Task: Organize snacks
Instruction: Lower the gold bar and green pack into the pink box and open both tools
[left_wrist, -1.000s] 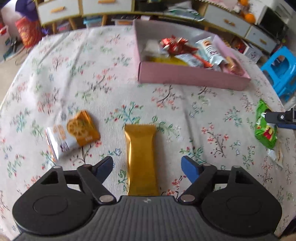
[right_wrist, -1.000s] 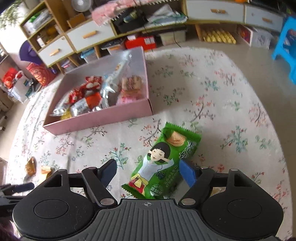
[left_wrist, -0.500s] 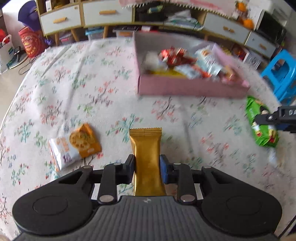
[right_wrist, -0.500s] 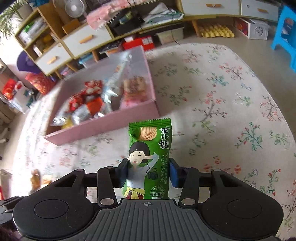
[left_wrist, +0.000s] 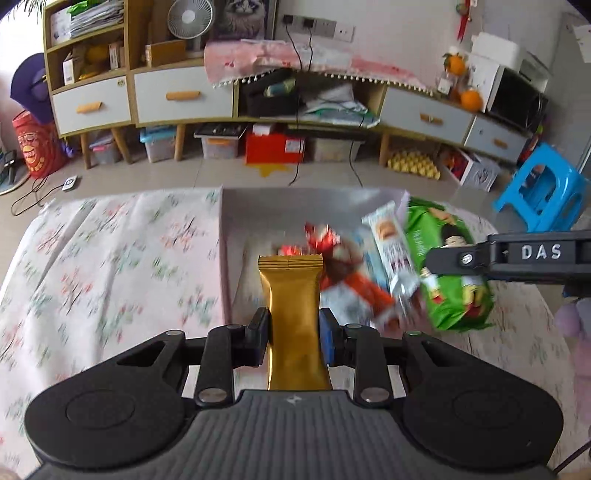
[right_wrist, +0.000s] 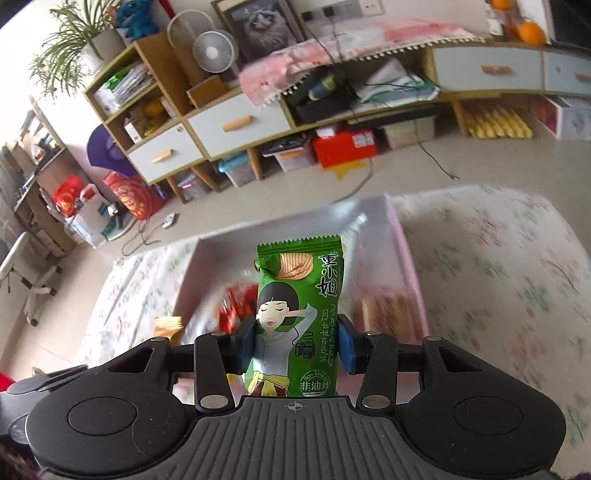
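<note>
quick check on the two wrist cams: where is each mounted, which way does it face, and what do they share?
Left wrist: on the left gripper, looking forward and down along its fingers at the pink box; own fingers clamp a gold bar; the right gripper enters from the right.
Right wrist: on the right gripper, facing the box from its other side; own fingers clamp a green packet.
Shared: box, floral cloth, cabinet, green packet, the gold bar's tip.

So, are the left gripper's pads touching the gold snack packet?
Touching. In the left wrist view, both fingers of the left gripper press on the sides of the gold snack packet, which stands lifted above the pink box.
</note>
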